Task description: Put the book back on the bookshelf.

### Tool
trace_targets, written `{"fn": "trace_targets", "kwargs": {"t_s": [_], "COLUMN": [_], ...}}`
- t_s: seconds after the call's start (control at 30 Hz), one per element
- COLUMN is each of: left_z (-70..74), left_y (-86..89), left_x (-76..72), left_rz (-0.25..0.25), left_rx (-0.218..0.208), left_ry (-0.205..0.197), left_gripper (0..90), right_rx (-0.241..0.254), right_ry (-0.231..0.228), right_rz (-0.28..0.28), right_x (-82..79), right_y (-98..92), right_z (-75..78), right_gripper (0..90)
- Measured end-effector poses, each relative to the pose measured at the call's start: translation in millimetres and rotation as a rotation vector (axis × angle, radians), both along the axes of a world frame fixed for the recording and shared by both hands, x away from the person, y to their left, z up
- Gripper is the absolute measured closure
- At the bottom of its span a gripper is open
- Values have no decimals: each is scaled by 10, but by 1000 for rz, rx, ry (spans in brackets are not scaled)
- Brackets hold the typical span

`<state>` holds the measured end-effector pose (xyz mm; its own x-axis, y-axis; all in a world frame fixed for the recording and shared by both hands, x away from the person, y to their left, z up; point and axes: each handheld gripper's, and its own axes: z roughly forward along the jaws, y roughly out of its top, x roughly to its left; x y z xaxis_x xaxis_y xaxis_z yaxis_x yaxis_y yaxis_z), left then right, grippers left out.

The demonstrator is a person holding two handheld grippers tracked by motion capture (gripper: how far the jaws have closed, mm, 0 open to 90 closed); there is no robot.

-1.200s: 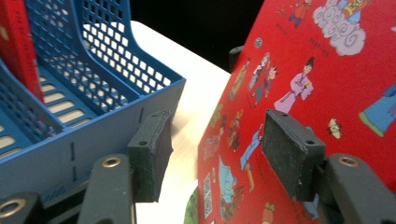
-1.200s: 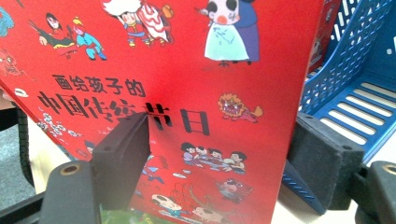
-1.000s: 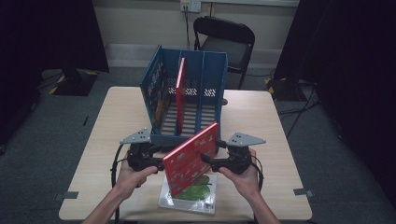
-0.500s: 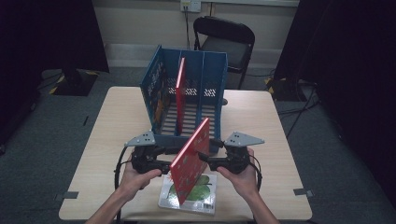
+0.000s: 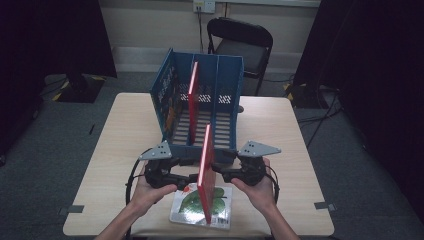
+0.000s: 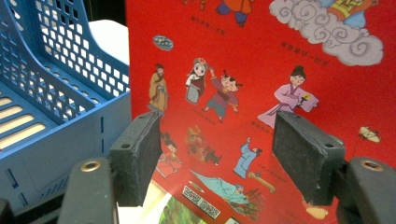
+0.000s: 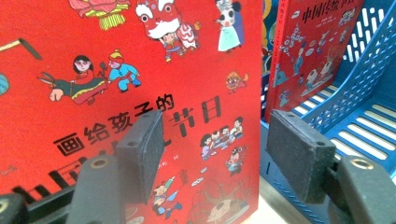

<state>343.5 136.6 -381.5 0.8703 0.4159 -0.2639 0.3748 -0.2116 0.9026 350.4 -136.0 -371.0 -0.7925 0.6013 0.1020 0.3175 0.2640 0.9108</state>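
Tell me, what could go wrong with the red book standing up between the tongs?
The red book stands on edge between the left tongs and right tongs, and neither pair's pads clamp it, so it may tip over. It could fall flat onto the green book beneath. Pushed forward, it might bump the blue rack's front edge rather than slide into a slot.

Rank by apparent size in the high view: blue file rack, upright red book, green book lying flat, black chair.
1. blue file rack
2. black chair, partly hidden behind the rack, farther off
3. green book and upright red book: unsure, the red one stands edge-on to the camera and covers part of the green one.
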Motion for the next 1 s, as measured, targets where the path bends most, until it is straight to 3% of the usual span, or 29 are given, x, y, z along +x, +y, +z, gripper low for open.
{"fn": "trace_targets", "kwargs": {"t_s": [0.23, 0.43, 0.8, 1.0], "left_z": [0, -12, -41, -54], "left_y": [-92, -129, -137, -124], "left_x": [-16, -26, -32, -25], "left_rz": [-32, -8, -10, -13], "left_rx": [15, 22, 29, 28], "left_ry": [-6, -9, -7, -5], "left_gripper": [289, 269, 260, 258], "right_rx": [-8, -13, -18, -42], "right_ry": [1, -6, 2, -18], "right_rz": [27, 29, 27, 6], "right_x": [0, -3, -11, -85], "right_y": [41, 39, 14, -85], "right_z": [-2, 2, -9, -17], "right_gripper": [357, 370, 333, 364]}}
